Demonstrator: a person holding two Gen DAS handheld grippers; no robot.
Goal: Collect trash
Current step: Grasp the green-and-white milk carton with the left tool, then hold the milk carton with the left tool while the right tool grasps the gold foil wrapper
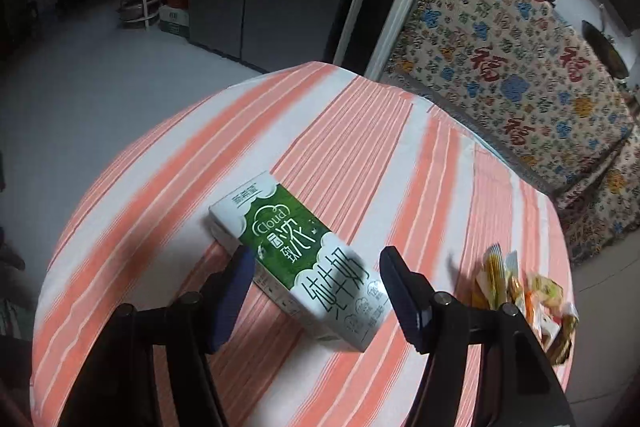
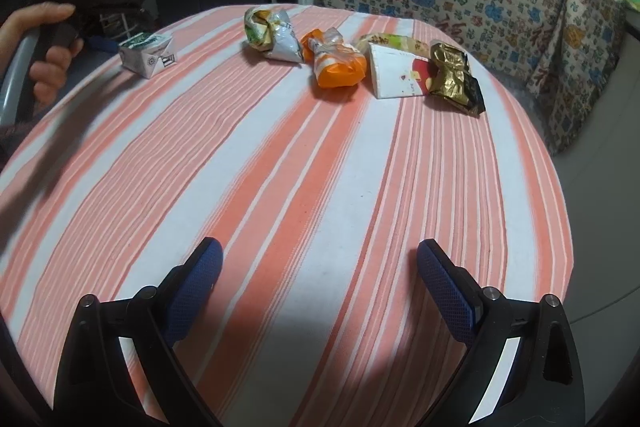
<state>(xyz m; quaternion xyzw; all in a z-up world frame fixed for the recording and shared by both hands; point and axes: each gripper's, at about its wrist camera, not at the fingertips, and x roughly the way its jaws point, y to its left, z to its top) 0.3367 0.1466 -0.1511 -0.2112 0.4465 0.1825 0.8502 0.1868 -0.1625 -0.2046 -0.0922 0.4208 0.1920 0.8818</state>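
Left hand-held gripper (image 1: 316, 261) spread around the carton (image 1: 304, 259) on the bench (image 1: 360, 147); right hand-held gripper (image 2: 319, 255) spread, holding nothing

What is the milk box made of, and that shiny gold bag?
The milk box looks like coated cardboard: crisp folded edges, smooth printed faces with a slight sheen. The gold bag looks like metallic foil or foil-lined plastic: sharp crinkles and bright glints.

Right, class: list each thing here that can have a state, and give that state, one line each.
Left gripper: jaws open, straddling the carton.
Right gripper: jaws open, empty.
Milk carton: lying flat.
Orange bag: crumpled.
Gold wrapper: crumpled.
Paper cup: on its side.
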